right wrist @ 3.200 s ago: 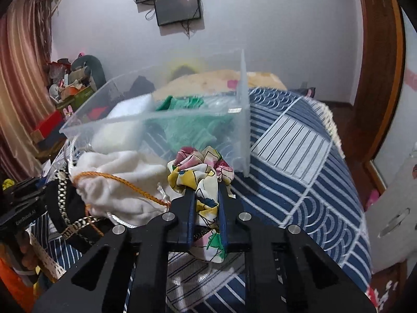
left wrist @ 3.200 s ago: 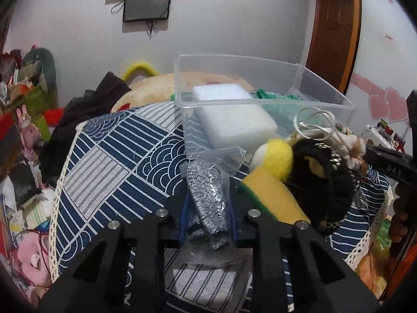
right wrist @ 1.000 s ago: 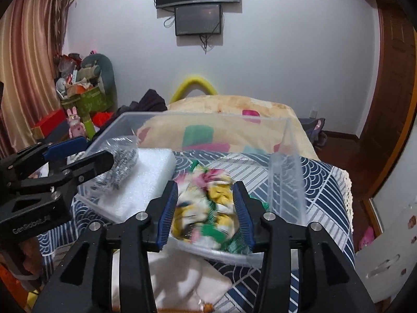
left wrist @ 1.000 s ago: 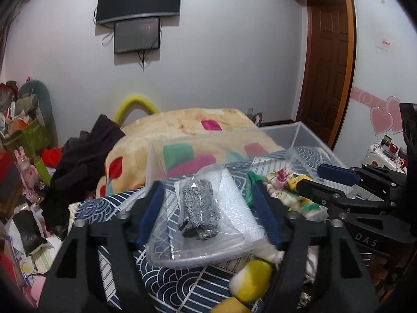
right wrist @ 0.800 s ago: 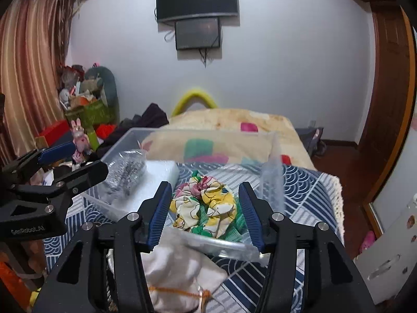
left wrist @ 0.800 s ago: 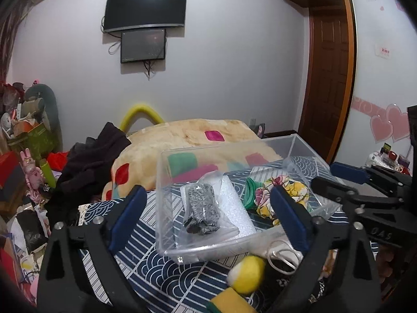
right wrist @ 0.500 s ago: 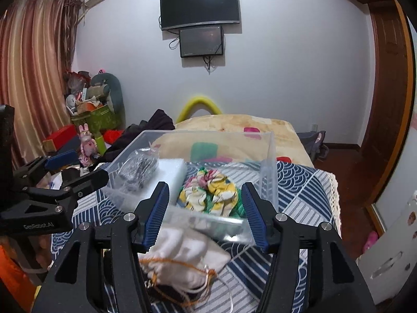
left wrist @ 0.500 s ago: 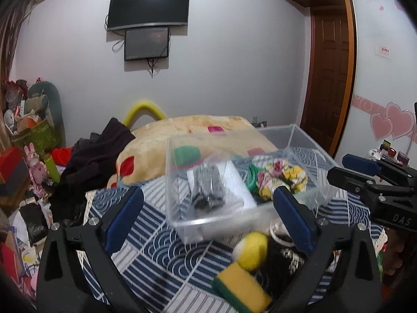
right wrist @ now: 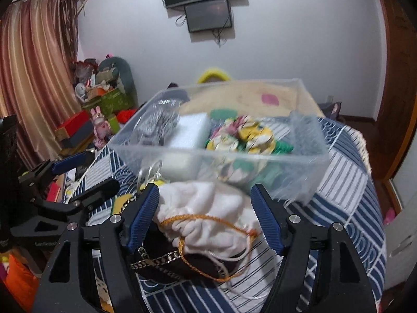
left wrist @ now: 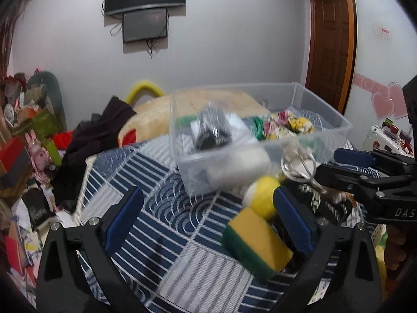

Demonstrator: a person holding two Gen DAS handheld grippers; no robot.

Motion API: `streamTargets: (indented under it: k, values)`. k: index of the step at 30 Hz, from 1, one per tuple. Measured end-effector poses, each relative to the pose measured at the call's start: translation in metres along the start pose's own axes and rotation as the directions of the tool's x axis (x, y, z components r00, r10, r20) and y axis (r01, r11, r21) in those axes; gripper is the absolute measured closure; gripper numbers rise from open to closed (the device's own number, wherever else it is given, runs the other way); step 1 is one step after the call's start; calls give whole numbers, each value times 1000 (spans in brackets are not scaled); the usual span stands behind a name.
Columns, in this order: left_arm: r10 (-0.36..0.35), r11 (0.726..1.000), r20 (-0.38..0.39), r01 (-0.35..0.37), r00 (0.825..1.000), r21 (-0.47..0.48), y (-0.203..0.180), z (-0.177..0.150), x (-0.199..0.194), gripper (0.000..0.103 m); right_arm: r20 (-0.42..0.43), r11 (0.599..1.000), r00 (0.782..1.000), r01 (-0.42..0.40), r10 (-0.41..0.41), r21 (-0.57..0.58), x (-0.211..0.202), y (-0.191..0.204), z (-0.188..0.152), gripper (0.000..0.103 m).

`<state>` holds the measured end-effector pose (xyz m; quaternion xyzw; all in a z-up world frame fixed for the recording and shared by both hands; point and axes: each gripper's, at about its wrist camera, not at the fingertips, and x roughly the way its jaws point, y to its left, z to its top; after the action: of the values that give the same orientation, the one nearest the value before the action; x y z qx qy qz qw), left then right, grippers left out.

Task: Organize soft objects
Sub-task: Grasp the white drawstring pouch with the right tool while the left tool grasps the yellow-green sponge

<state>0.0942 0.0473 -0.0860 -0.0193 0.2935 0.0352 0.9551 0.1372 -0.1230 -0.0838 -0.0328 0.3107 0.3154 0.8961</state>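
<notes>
A clear plastic bin [left wrist: 263, 154] [right wrist: 299, 159] stands on the blue patterned cloth. It holds a bagged grey-black scrubber [left wrist: 212, 127] [right wrist: 153, 122], a white foam block [right wrist: 191, 130] and a floral scrunchie [left wrist: 289, 124] [right wrist: 245, 133]. My left gripper [left wrist: 208, 219] is open and empty, with a yellow-green sponge [left wrist: 256, 240] by its right finger and a yellow ball [left wrist: 262, 194] beyond. My right gripper [right wrist: 206, 216] is open around a white drawstring pouch [right wrist: 206, 214] lying on a black chain bag [right wrist: 179, 263].
The blue striped cloth [left wrist: 156, 182] covers the table, with a fringed edge [right wrist: 365, 154] at the right. Clutter, boxes and dark clothes [left wrist: 86, 140] lie on the left. A pillow and a bed lie behind the bin. Each gripper shows in the other's view.
Both grippers let go of the bagged scrubber and the scrunchie in the bin, opened wide, pulled back and dropped toward the items on the cloth in front of the bin.
</notes>
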Motion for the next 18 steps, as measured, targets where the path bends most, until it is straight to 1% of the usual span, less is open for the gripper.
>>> streamTargets:
  k: [2, 7, 9, 12, 13, 14, 16, 17, 18]
  values:
    - [-11, 1000, -22, 11, 1000, -3, -2, -6, 6, 2, -13, 1000, 1000, -7, 7, -2, 3, 2, -3, 33]
    - [-1, 999, -57, 4, 998, 47, -14, -22, 16, 2, -36, 1000, 999, -8, 8, 0, 5, 1, -9, 33]
    - [-9, 999, -63, 12, 998, 47, -15, -26, 17, 2, -47, 1000, 999, -10, 10, 2, 6, -1, -14, 33]
    - [-24, 999, -60, 25, 998, 22, -12, -31, 14, 3, -64, 1000, 998, -16, 16, -5, 8, -1, -18, 34]
    - [-31, 999, -58, 32, 998, 13, -11, -31, 13, 9, -65, 1000, 998, -19, 19, -6, 8, -1, -20, 37]
    - [-41, 999, -60, 42, 997, 8, -10, -31, 12, 18, -67, 1000, 998, -20, 20, -11, 8, 0, -21, 40]
    - [-84, 996, -80, 84, 993, -1, -10, -32, 13, 25, -68, 1000, 998, -14, 12, -28, 7, 1, -23, 50]
    - [-99, 995, -84, 99, 992, -8, -11, -32, 13, 30, -67, 999, 998, -15, 12, -36, 6, 3, -24, 53]
    - [-109, 994, -81, 108, 991, -14, -11, -33, 13, 33, -68, 999, 997, -24, 21, -41, 6, 4, -24, 62]
